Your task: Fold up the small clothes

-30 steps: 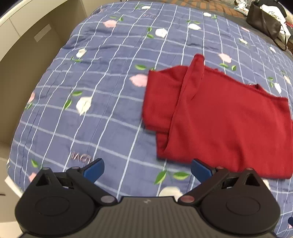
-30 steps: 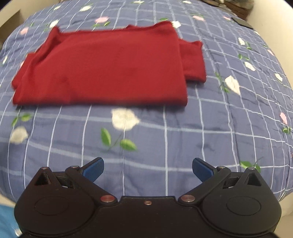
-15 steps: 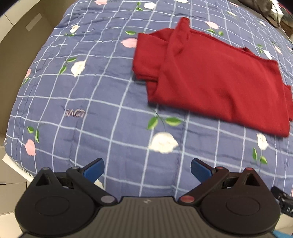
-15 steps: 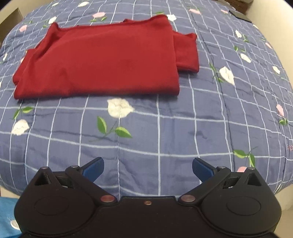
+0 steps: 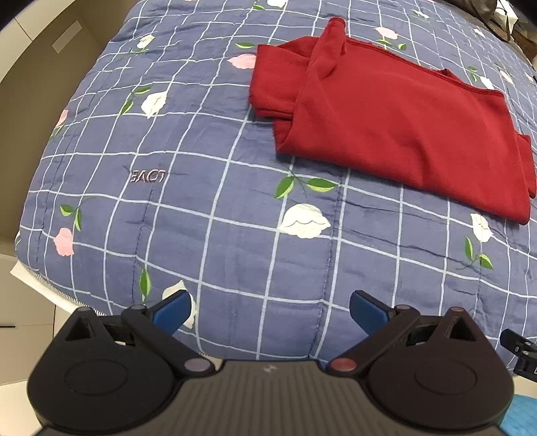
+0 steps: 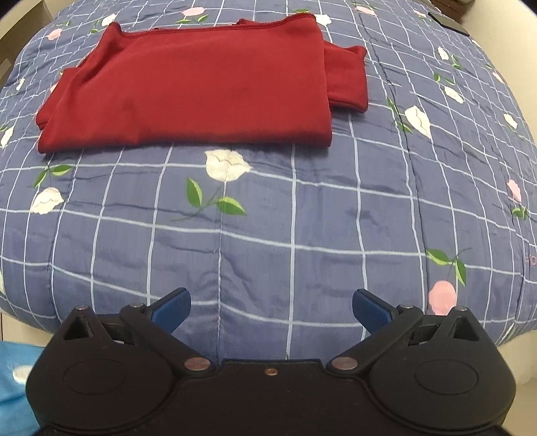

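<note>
Left gripper (image 5: 270,310) is held above the near edge of the bed (image 5: 201,208), aimed forward and slightly down. Its blue fingertips (image 5: 173,310) are spread wide; nothing is held between them. Only quilt is seen in the gap.

Right gripper (image 6: 271,310) is held likewise over the near edge, level with the quilt surface ahead. Its jaws are also spread wide and empty.

The red garment (image 6: 191,87) is laid flat on the blue checked, flower-printed quilt, toward the far side of the bed, well apart from both grippers. It is folded into a rough rectangle. One sleeve (image 6: 347,78) is seen protruding at the right end in the right wrist view; in the left wrist view a folded sleeve (image 5: 278,80) lies at the left end, partly under the body panel.

A dark flat object (image 6: 448,21), too small to identify, lies at the far right corner.
</note>
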{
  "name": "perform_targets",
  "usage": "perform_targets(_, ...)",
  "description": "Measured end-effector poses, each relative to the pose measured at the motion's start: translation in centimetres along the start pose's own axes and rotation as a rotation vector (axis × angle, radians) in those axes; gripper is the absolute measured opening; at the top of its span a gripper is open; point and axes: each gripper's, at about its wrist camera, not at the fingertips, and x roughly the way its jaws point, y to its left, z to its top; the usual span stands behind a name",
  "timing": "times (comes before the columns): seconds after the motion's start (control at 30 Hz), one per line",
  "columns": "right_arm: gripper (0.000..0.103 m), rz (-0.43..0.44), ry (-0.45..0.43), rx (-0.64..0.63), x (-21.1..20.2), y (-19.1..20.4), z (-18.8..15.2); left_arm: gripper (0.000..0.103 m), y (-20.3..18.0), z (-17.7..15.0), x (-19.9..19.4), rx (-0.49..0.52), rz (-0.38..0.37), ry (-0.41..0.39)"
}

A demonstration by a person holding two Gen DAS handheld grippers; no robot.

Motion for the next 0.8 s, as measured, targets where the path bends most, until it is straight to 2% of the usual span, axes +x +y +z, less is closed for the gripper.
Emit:
perform_targets(0.17,0.102,0.023,-0.008,-0.006,-0.4,0.7,0.4,0.102,0.7,0.5,0.6,-0.004,-0.002,0.008)
perform_targets(0.3,0.102,0.032,-0.017,-0.023,-0.2,1.6,1.6,0.103,1.1,1.7,1.7,-0.009,-0.058,0.030)
perform_targets(0.47,0.102,0.023,-0.012,-0.043,0.4,2.3,3.3,0.103,0.7,4.2,2.8,0.019,-0.119,0.021)
perform_targets(0.63,0.102,0.009,-0.014,-0.037,1.2,2.9,5.4,0.102,0.6,7.1,4.9,0.012,-0.155,0.021)
perform_targets(0.73,0.102,-0.010,-0.051,-0.071,1.4,3.6,6.8,0.102,1.0,9.0,6.1,-0.010,-0.165,0.011)
perform_targets(0.8,0.102,-0.044,-0.113,-0.129,1.4,4.6,7.9,0.102,1.5,10.4,6.9,-0.025,-0.174,-0.005)
